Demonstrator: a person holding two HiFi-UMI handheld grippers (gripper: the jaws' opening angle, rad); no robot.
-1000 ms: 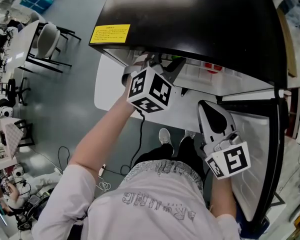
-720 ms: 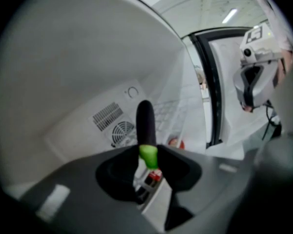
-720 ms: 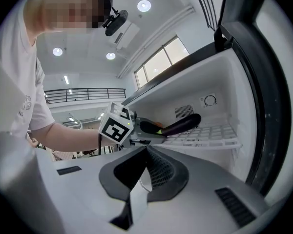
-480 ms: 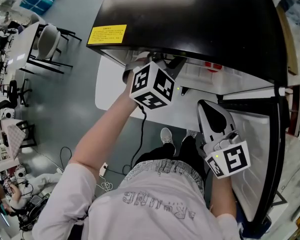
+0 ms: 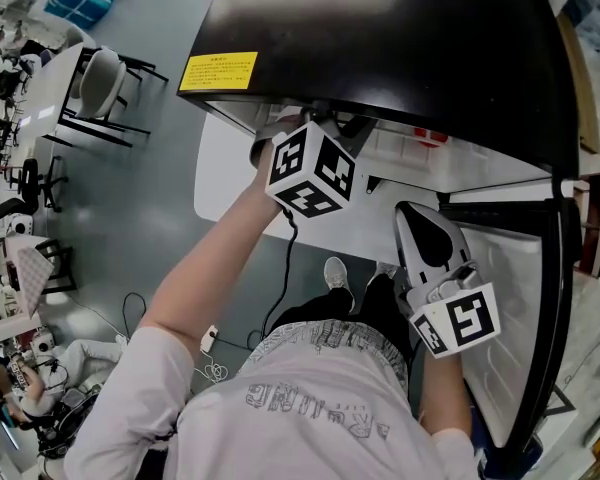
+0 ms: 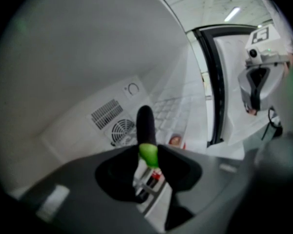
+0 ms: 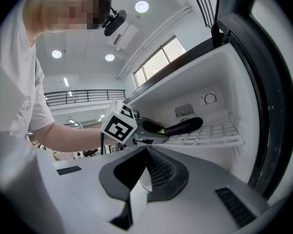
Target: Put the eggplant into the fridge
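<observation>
The dark purple eggplant [image 6: 145,125] sticks out ahead of my left gripper [image 6: 149,157], which clamps its green cap [image 6: 149,153]; the jaws are opening with the cap still between the pads. In the right gripper view the eggplant [image 7: 186,125] hovers just over the white wire shelf [image 7: 212,133] inside the fridge, with the left gripper [image 7: 161,129] behind it. From the head view the left gripper [image 5: 332,128] reaches under the fridge's black top [image 5: 400,38]. My right gripper [image 5: 423,218] rests beside the open door [image 5: 515,308], jaws shut with nothing in them [image 7: 146,150].
The fridge's back wall carries a fan vent [image 6: 121,128] and a dial [image 7: 210,98]. A red-capped bottle [image 6: 154,176] stands on a lower level. Chairs and a table [image 5: 85,78] stand at the far left, and a cable [image 5: 280,288] trails on the floor.
The left gripper has edged slightly farther in under the fridge top with the eggplant. The right gripper has not moved.
</observation>
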